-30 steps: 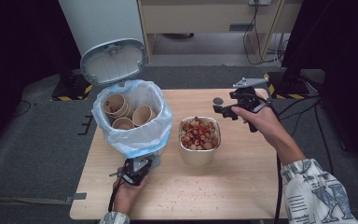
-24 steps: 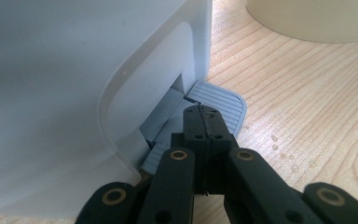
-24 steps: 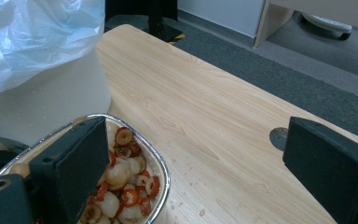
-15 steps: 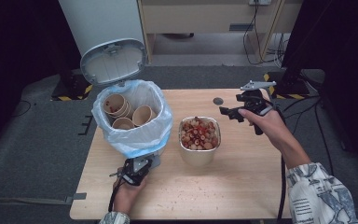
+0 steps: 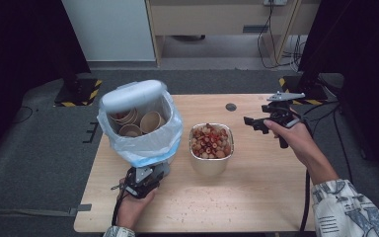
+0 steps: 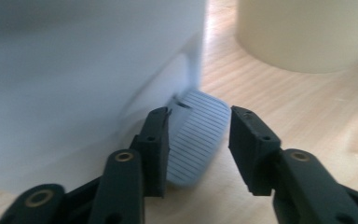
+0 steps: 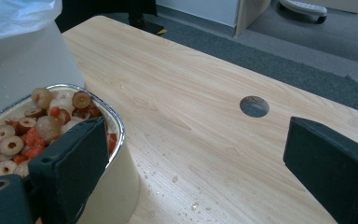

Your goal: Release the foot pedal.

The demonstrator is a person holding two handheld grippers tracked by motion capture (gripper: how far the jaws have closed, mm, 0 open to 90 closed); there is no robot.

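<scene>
A white pedal bin (image 5: 143, 143) lined with a pale blue bag stands on the table's left, with paper cups (image 5: 148, 121) inside. Its lid (image 5: 131, 95) hangs partway down over the mouth. My left gripper (image 5: 145, 180) sits at the bin's foot. Its jaws have just been opening and now stand apart around the ribbed grey pedal (image 6: 198, 135), so my left gripper (image 6: 200, 126) no longer squeezes it. A foil container (image 5: 211, 140) of chopped food stands mid-table. My right gripper (image 5: 257, 123) hovers to its right, open and empty, with the container (image 7: 42, 121) beside its left jaw.
The wooden table (image 5: 256, 197) has a round cable hole (image 5: 231, 106) at the back, also seen as the hole (image 7: 254, 106) ahead of the right jaws. Crumbs and droplets speckle the wood near the container. Grey carpet surrounds the table.
The bin lid has dropped from tilted back to partway over the mouth. The left jaws went from shut to apart. The right gripper moved right and a little lower.
</scene>
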